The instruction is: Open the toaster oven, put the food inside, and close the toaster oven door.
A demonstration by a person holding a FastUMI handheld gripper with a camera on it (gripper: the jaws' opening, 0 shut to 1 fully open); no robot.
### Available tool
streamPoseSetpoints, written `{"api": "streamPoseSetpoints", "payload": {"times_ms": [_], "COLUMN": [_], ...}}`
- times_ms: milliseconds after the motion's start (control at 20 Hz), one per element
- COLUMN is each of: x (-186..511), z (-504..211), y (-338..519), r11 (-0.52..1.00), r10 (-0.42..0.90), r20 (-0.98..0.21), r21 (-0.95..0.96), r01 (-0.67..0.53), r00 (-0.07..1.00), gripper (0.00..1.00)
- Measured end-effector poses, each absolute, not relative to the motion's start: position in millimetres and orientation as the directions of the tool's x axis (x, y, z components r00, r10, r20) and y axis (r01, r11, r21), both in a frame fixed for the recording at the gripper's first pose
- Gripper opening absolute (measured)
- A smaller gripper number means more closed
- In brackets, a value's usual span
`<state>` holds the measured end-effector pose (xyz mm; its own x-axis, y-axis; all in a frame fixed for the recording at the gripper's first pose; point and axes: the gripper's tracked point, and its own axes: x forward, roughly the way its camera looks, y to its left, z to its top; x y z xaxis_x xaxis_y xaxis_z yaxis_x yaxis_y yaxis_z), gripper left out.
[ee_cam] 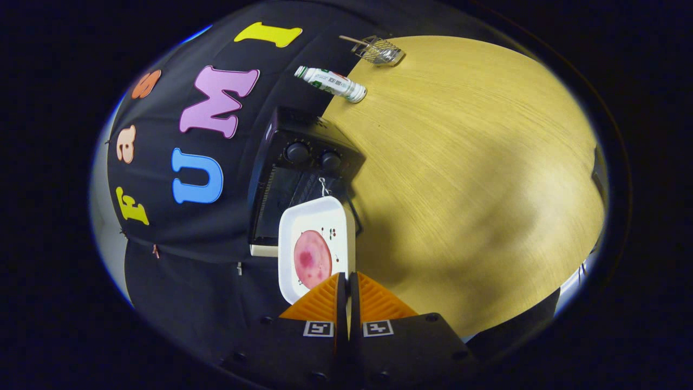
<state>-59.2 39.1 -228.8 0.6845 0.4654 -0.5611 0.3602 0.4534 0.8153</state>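
My gripper (pixel 347 281) is shut on the near rim of a white square plate (pixel 319 222), and the whole view is rolled sideways. A round pink slice of food (pixel 312 258) lies on the plate. Just beyond the plate stands the black toaster oven (pixel 295 162), with two knobs (pixel 298 153) on its front. Its door looks open, with the dark inside and a wire rack showing behind the plate. The plate's far edge is at the oven's opening.
The oven stands on a wooden table (pixel 465 179) against the black cloth wall. Farther off on the table are a white bottle with a green label (pixel 331 83) and a small wire basket with a stick handle (pixel 379 50).
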Motion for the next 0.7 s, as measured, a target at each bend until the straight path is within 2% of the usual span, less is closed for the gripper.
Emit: {"api": "streamPoseSetpoints", "payload": {"times_ms": [400,700], "x": [8,60], "z": [-244,-257], "y": [109,115], "r11": [0.471,0.411], "r10": [0.465,0.379], "r20": [-0.572,-0.568], "r21": [0.806,0.811], "r01": [0.358,0.418], "r00": [0.676,0.730], "gripper": [0.05,0.05]}}
